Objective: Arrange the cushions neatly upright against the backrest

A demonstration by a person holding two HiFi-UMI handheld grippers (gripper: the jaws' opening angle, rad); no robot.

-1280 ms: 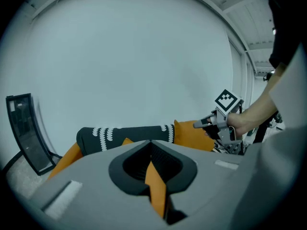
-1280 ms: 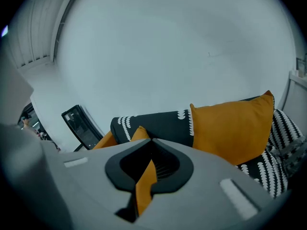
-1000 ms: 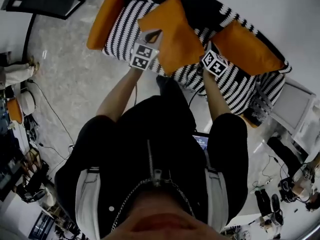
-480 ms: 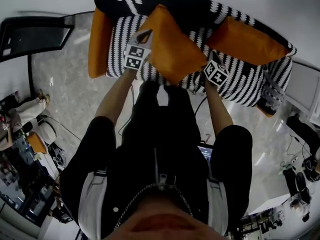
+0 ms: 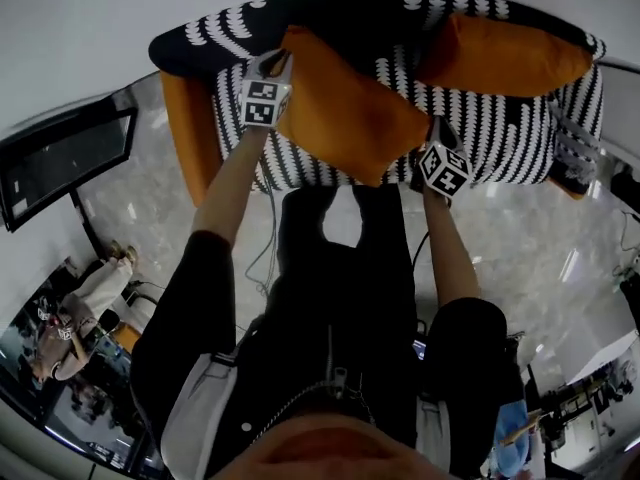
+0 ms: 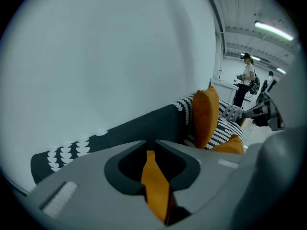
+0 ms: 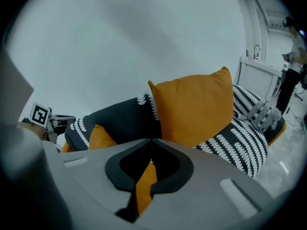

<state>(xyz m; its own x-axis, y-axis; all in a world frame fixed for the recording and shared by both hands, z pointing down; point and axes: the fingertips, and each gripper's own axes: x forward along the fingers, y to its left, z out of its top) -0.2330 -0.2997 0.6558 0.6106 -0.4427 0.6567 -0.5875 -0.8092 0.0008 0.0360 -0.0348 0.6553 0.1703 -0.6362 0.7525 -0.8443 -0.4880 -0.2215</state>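
The orange cushion (image 5: 345, 118) hung tilted over the sofa's striped seat (image 5: 500, 133), its far-left corner up by the dark backrest (image 5: 340, 13). The left hand-held gripper (image 5: 279, 60) pinched that corner. Its jaws had just been opening a little, with orange fabric squeezed between them. The right hand-held gripper (image 5: 437, 130) was clamped tight on the near-right corner. A second cushion (image 5: 505, 53) leaned against the backrest at the far right. The held cushion looked light, soft and saggy, so corner seams seemed the surest hold. Mid-panel fabric would likely bunch and slip.
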